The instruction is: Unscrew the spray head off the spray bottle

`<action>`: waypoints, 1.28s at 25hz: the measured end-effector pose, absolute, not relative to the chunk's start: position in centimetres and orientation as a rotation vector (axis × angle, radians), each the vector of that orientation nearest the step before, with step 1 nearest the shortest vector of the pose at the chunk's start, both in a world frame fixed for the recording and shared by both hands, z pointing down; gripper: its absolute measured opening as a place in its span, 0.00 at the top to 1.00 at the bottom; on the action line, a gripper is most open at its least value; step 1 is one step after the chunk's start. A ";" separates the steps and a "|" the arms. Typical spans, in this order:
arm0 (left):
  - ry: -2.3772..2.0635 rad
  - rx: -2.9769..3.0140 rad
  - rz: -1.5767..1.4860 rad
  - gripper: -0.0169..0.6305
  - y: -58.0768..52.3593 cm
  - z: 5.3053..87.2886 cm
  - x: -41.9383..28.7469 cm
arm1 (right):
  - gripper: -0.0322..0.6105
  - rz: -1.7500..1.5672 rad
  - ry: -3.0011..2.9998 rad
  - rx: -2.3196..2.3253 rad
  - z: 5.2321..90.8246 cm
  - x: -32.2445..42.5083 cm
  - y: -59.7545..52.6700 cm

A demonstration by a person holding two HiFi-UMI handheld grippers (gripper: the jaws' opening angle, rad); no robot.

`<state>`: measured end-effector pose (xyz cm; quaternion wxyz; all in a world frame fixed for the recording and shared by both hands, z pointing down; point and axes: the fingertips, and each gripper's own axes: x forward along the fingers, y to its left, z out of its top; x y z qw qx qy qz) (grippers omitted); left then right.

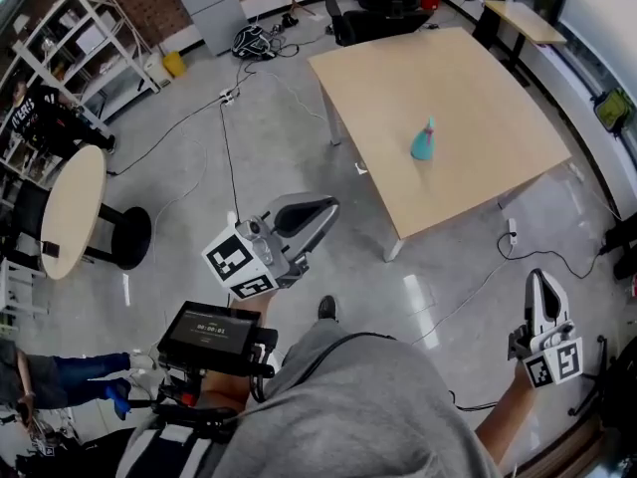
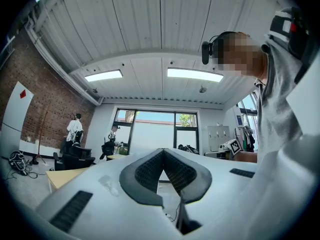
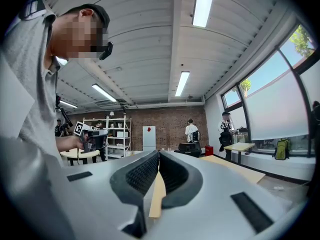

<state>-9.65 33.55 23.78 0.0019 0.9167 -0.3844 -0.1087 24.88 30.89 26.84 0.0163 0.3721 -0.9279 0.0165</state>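
Concrete floor [image 1: 448, 287] strewn with cables takes up most of the head view, and a pale wooden worktop [image 1: 498, 78] is seen well ahead of both tongs. On it the teal spray bottle [image 1: 425, 143] is stood upright and alone, with its spray head [image 1: 429, 125] apparently in place, though the joint is too small to be made out. The bottle lies far beyond the tips of the left tongs [image 1: 320, 213] and somewhat to their right, and far ahead and to the left of the right tongs [image 1: 541, 283]. The left tongs are held raised and pointed roughly toward the worktop, while the right tongs are held low at the person's side. In each gripper view the ribbed pads are seen pressed together at the tips, with nothing caught between them and only the room beyond. The task is judged not to have been started, and the step in hand is the approach. For the next move the worktop has to be reached and both tongs spread. The bottle's body is then to be pinched by one pair so that it cannot turn, and the spray head gripped by the other for twisting.
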 end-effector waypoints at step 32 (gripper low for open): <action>-1.094 2.851 -0.411 0.97 15.3 26.0 -22.8 | 0.94 0.076 -2.907 1.135 26.4 8.7 13.0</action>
